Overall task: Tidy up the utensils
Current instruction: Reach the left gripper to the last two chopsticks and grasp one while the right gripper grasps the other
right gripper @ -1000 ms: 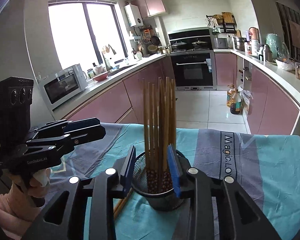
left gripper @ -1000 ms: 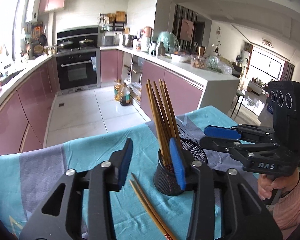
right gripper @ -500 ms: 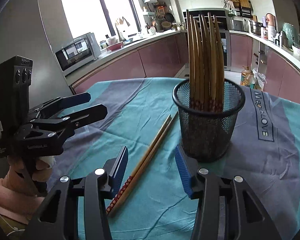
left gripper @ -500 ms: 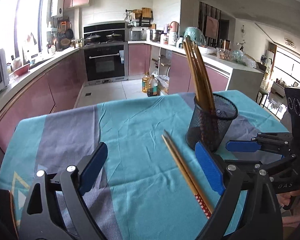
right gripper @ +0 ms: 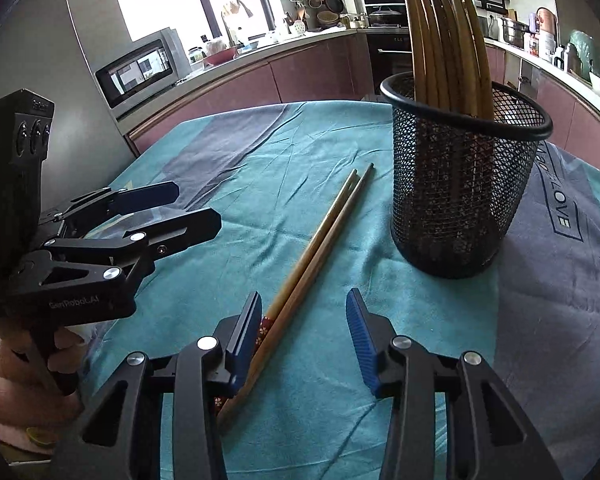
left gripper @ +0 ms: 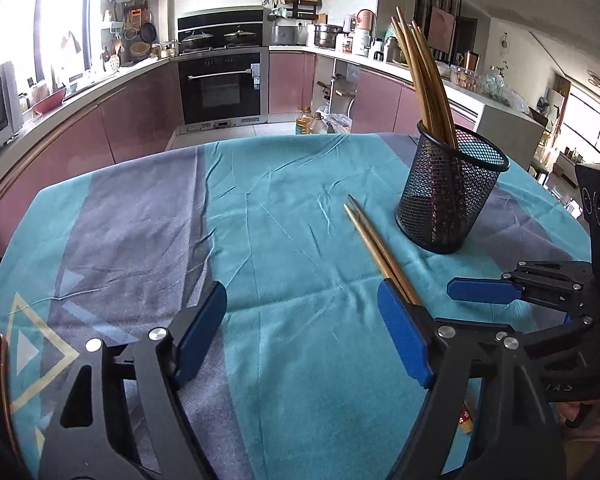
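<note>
A teal and grey cloth (left gripper: 284,216) is lying wrinkled over the desk. Behind it, a black built-in oven (left gripper: 222,86) is sitting among pink cabinets (left gripper: 140,118). A microwave (right gripper: 140,70) is standing by the window, and oil bottles (left gripper: 312,122) are resting on the floor.

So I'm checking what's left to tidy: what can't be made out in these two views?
- Loose chopsticks: in the left wrist view the left hand-held gripper covers their patterned ends.
- The same pair in the right wrist view: the right hand-held gripper covers their near ends.
- Mesh holder: the chopsticks inside can't be counted, and the top edge cuts off their tips.
</note>
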A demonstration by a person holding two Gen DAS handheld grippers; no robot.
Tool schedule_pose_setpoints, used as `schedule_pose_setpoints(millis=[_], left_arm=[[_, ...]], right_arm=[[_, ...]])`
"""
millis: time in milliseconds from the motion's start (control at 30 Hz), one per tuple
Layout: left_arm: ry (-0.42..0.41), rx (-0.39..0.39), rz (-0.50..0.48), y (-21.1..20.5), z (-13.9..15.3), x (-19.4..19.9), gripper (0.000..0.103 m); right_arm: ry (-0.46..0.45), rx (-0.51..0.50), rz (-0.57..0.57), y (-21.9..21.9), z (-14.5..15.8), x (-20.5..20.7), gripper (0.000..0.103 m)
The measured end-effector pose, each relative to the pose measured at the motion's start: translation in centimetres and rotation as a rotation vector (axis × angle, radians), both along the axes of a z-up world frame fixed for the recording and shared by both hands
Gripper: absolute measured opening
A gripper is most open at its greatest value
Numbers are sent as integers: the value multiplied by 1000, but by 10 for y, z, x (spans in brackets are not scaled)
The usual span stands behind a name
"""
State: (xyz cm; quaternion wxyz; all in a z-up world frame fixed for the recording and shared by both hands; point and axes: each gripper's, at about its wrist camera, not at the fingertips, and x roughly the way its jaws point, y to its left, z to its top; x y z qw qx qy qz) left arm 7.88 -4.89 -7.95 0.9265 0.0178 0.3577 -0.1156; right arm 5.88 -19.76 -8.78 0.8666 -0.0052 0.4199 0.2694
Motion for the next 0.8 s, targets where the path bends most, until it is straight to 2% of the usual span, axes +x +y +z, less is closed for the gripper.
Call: schedule_pose_setpoints(millis=[500, 800], left_arm=[[25, -11, -32, -7, -6, 4, 75], [59, 7, -99, -26, -12, 8, 72]], right_arm=[[12, -37, -29, -1, -3, 0, 34], [37, -18, -55, -17, -2, -1, 29]])
